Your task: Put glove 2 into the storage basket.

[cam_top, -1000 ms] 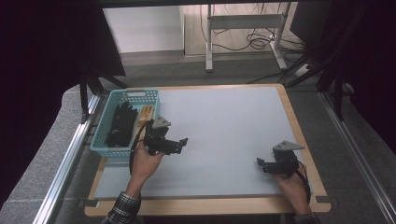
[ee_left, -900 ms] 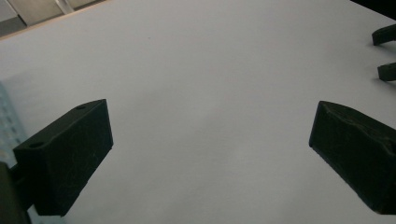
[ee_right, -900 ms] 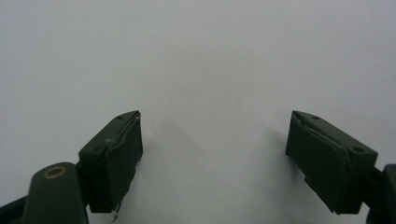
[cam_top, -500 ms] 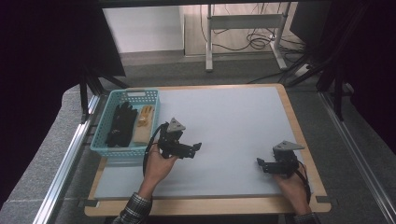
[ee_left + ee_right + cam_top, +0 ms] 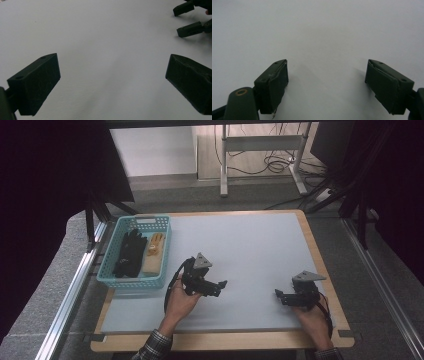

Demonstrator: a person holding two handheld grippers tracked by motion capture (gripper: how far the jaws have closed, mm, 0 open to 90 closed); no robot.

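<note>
Hovering over the bare white mat, the left gripper is empty, jaws spread wide; left gripper view confirms a big gap with only mat surface between them. It sits left of centre on the mat, just right of the basket's near corner, long axis running left-right, jaw tips pointing right toward the other gripper. Grey three-cornered plate on top, cable looping back by the wrist.

Right gripper near the mat's right front, held low, also empty, jaws wide apart per the right gripper view; tips point left. The two grippers face each other, well apart. Left gripper view shows the right gripper's jaw tips in its top right corner.

No readable writing or brand anywhere.

Teal basket, slotted walls, at the mat's left edge. Inside: a black glove on the left side, lying lengthwise, fingers toward the far end; a tan glove just beside it on the right, touching or nearly so. Basket's label plate looks blank.

Wooden tabletop rim frames the mat.
</note>
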